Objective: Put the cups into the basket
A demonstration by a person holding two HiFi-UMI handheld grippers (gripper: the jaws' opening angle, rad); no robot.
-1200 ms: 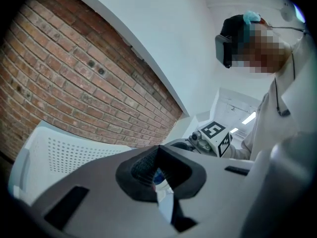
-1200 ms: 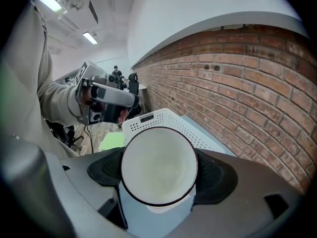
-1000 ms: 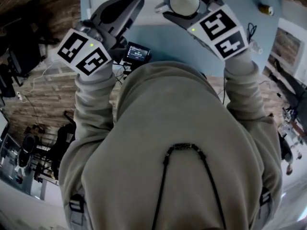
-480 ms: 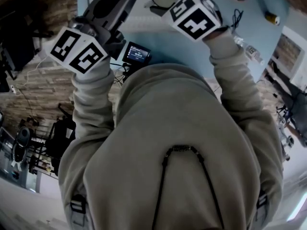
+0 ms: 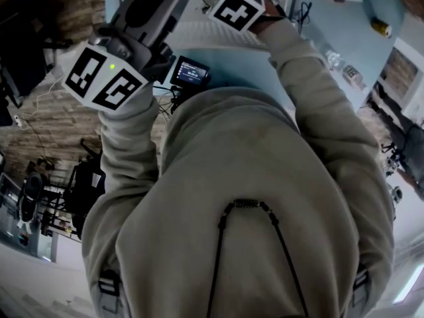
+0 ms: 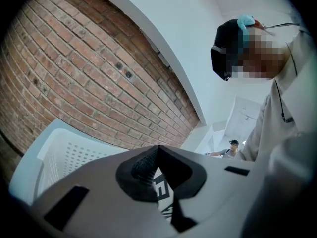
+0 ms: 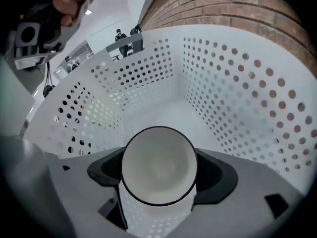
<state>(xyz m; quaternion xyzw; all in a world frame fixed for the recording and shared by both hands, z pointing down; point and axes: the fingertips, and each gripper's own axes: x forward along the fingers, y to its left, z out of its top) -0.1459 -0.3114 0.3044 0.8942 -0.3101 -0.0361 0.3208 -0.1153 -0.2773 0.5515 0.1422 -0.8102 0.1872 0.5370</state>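
Cup: white with a dark rim, mouth turned back toward the camera, held between the right jaws.
Right gripper: jaws clamped on the cup's two sides, tip reaching down inside the basket.
Basket: white, perforated; walls ahead of the right gripper and on both sides of it, floor just beyond the cup; contact between cup and floor not discernible.
Left gripper: jaws pressed together, nothing between them, tilted upward; basket rim low and to the left of its jaws.
Brick wall: beyond the left gripper, up and to its left.
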